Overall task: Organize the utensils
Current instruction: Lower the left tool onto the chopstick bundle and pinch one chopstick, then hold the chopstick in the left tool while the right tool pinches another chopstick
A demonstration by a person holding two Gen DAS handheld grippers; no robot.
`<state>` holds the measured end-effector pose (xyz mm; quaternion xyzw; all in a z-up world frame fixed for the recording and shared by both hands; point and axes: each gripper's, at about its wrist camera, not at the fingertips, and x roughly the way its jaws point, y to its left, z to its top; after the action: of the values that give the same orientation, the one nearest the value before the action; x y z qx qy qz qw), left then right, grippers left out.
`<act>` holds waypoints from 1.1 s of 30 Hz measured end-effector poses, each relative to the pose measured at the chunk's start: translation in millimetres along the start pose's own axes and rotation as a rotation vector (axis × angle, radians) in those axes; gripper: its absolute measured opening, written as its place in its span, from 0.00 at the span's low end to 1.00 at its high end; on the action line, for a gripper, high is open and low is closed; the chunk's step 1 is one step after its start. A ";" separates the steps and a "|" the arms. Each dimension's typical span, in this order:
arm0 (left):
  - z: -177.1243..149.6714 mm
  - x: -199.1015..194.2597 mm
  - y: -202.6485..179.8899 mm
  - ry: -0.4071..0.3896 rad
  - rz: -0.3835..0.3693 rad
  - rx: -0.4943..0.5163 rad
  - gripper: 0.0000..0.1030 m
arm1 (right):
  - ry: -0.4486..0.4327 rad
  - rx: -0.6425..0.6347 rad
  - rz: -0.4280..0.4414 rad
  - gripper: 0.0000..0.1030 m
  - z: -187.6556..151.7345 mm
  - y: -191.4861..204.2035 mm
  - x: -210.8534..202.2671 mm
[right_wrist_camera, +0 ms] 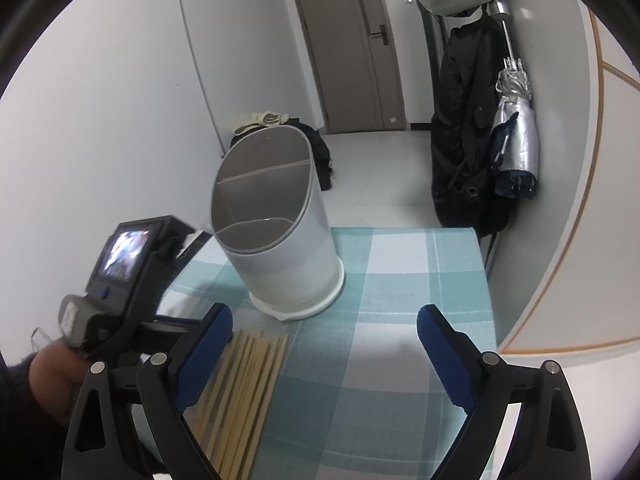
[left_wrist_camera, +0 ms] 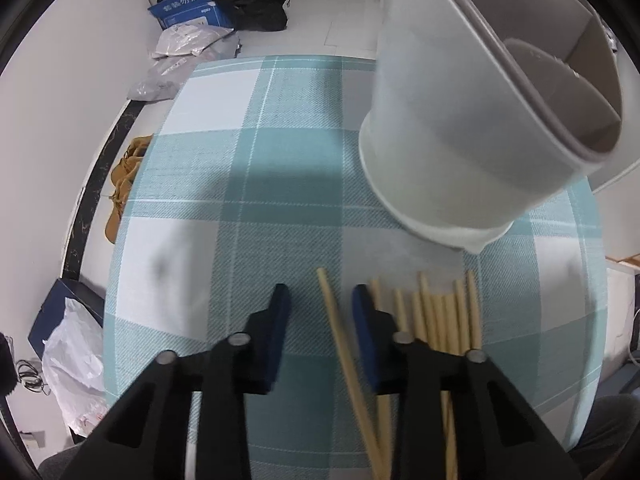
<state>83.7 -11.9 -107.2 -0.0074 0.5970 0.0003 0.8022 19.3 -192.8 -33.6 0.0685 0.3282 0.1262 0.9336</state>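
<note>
A single wooden chopstick [left_wrist_camera: 340, 340] lies on the teal plaid tablecloth [left_wrist_camera: 240, 200] between the blue pads of my left gripper [left_wrist_camera: 320, 300]. The pads stand a little apart from it, so the gripper is open. Several more chopsticks [left_wrist_camera: 444, 316] lie side by side just right of it. The white utensil holder [left_wrist_camera: 460, 140] with grey divided compartments stands behind them. In the right wrist view the holder [right_wrist_camera: 280, 248] is upright on the cloth and the chopsticks [right_wrist_camera: 244, 372] lie in front of it. My right gripper [right_wrist_camera: 324, 320] is wide open over bare cloth.
A hand [right_wrist_camera: 48, 376] holds the left gripper body [right_wrist_camera: 120, 280] at the left. The table's right edge [right_wrist_camera: 486, 280] is near a hanging black coat [right_wrist_camera: 464, 140] and silver umbrella [right_wrist_camera: 516, 128]. On the floor are a blue box [left_wrist_camera: 188, 8], bags and brown shoes [left_wrist_camera: 124, 180].
</note>
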 end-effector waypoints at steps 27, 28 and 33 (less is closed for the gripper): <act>12.1 -62.8 85.9 -0.314 -0.375 -0.154 0.00 | 0.333 0.049 0.133 0.35 -27.8 51.9 53.1; 11.2 -63.8 88.1 -0.318 -0.387 -0.151 0.00 | 0.344 0.030 0.136 0.33 -26.5 61.8 58.3; 2.7 -74.0 101.9 -0.347 -0.438 -0.161 0.00 | 0.388 -0.008 0.159 0.33 -23.7 91.5 93.7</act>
<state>64.1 90.6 -36.8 -0.1998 0.4330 -0.1242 0.8701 57.5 -77.7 -88.5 0.0650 0.4947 0.2116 0.8404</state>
